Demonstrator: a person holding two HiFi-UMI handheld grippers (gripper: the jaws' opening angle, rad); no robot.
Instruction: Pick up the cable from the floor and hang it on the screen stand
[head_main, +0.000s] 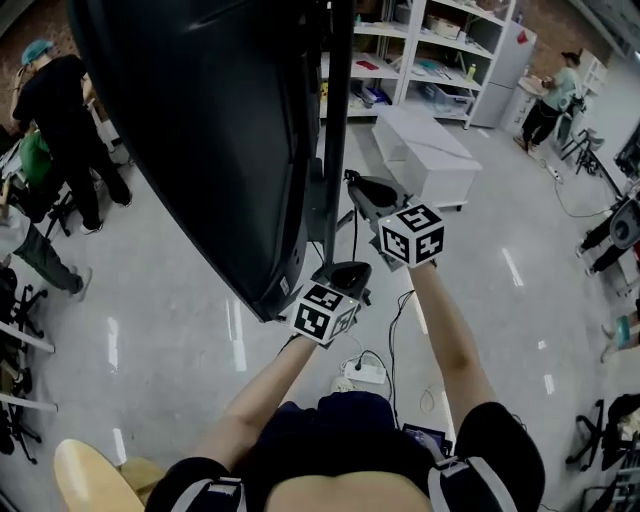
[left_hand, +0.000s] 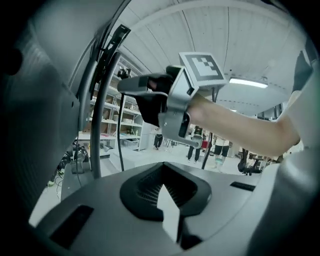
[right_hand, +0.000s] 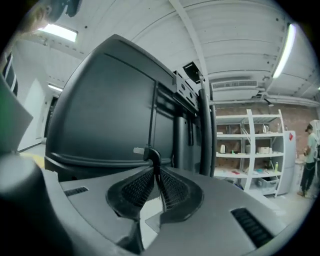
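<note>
A thin black cable (head_main: 354, 235) hangs down beside the grey pole of the screen stand (head_main: 338, 120), which carries a big dark screen (head_main: 200, 130). My right gripper (head_main: 349, 180) is raised close to the pole. In the right gripper view it (right_hand: 151, 162) is shut on the cable's black connector (right_hand: 150, 154), whose white tip points left at the back of the screen (right_hand: 110, 115). My left gripper (head_main: 340, 267) is lower, under the screen's bottom corner. Its jaws (left_hand: 162, 168) stand together with nothing seen between them. More cable (head_main: 395, 320) trails down to the floor.
A white power strip (head_main: 362, 373) lies on the floor by my feet. A white box (head_main: 425, 155) stands behind the stand, with shelves (head_main: 440, 50) beyond it. People stand at the far left (head_main: 60, 110) and far right (head_main: 555, 95). A wooden seat (head_main: 90, 475) is at the bottom left.
</note>
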